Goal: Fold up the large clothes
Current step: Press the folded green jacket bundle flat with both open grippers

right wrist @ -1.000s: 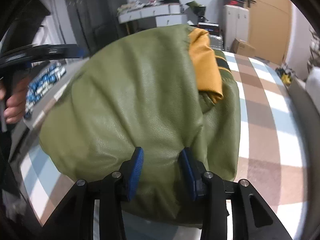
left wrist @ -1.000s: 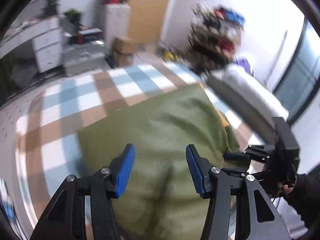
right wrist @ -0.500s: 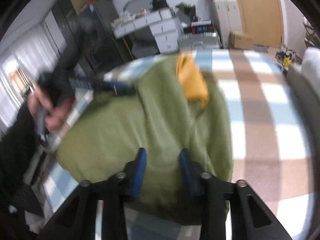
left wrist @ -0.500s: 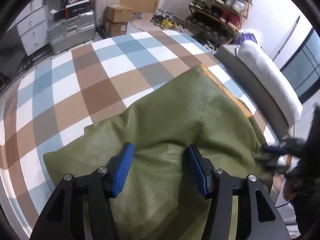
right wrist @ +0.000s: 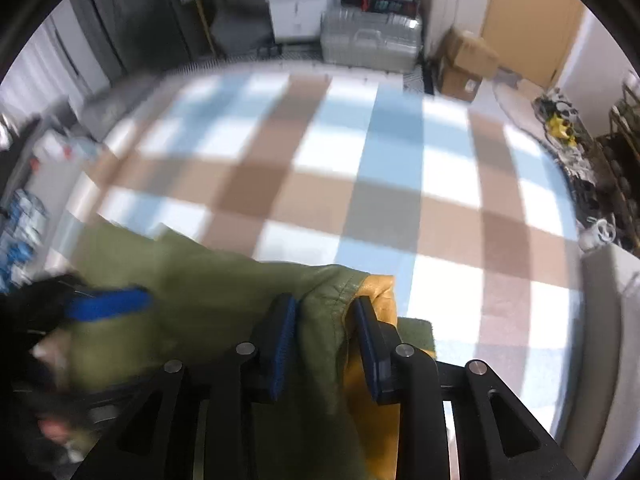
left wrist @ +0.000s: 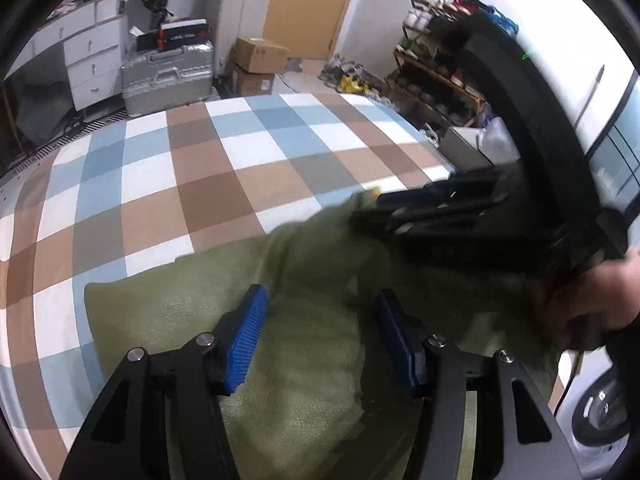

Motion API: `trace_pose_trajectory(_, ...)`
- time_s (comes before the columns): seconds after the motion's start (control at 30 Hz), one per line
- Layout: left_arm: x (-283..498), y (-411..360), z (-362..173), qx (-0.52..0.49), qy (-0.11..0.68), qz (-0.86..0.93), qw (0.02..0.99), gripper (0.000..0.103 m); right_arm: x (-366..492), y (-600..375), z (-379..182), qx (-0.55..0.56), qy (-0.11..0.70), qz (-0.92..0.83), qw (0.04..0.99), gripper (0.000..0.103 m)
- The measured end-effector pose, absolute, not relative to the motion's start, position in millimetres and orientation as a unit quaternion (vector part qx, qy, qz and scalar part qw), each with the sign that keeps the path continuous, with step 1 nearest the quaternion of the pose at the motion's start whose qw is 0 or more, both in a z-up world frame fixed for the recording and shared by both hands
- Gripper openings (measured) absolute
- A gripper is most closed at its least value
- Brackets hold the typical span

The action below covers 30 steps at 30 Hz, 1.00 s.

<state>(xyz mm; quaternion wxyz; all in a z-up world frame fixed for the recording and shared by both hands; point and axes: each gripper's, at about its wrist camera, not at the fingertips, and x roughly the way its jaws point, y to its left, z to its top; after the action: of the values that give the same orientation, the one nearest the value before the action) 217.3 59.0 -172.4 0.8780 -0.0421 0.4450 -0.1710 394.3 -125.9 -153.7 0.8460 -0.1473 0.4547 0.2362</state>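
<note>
Jacket (left wrist: 312, 344): an olive, leather-like piece with a yellow lining, lying on the checked bedspread (left wrist: 168, 184) at the lower middle of the left wrist view, with its near part bunched up toward the cameras.

The right hand-held gripper (right wrist: 324, 340) is clenched on a seamed edge of the jacket (right wrist: 224, 280), olive outside and yellow lining (right wrist: 376, 288) showing just beside its right pad, low in the frame. The left hand-held gripper (left wrist: 320, 340) is released: its blue pads stand apart over the jacket, and I cannot tell whether they touch the cloth.

What could go wrong, as I judge it:
- The right grip takes only a narrow edge of a slick, heavy fabric; a fast pull could drag it out of the pads.
- The lining may slide against the shell, so the fold would come out skewed or with yellow showing.
- With the left gripper not holding anything, the body may drag across the bedspread instead of folding over.
- The two grippers are near each other and could collide.

The right wrist view alone shows the pinched seam and lining. The left wrist view alone shows the flat spread of the jacket on the bed, and the right gripper as a dark blur at middle right.
</note>
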Motion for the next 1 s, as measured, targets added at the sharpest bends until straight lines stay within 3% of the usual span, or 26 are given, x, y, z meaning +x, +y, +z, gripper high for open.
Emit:
trace_pose_trajectory(0.13, 207, 55, -163, -0.033, 0.442, -0.145, 0.885, 0.051, 388, -136, -154, -0.130, 0.439, 0.235, 0.858, 0.029)
trace_pose_trajectory(0.3, 148, 57, -143, -0.001, 0.427, -0.133, 0.894, 0.051, 348, -180, -113, -0.072, 0.416, 0.269, 0.865, 0.031)
trace_pose_trajectory(0.4, 115, 57, -143, -0.004, 0.425, -0.153, 0.892, 0.051, 299, -211, -98, -0.099, 0.378, 0.284, 0.875, 0.031)
trace_pose_trajectory(0.53, 95, 48, -163, -0.002, 0.430, -0.148, 0.890, 0.051, 259, -231, -120, -0.121, 0.379, 0.298, 0.868, 0.036)
trace_pose_trajectory(0.67, 99, 34, -181, 0.019, 0.423, -0.112, 0.899, 0.051, 244, -233, -195, -0.140, 0.398, 0.258, 0.869, 0.037)
trace_pose_trajectory(0.77, 101, 27, -184, 0.025, 0.419, -0.088, 0.904, 0.053, 238, -238, -203, -0.109, 0.369, 0.246, 0.890, 0.038)
trace_pose_trajectory(1.0, 92, 32, -183, 0.038, 0.402, -0.084, 0.911, 0.056, 236, -241, -180, -0.107, 0.406, 0.266, 0.868, 0.038)
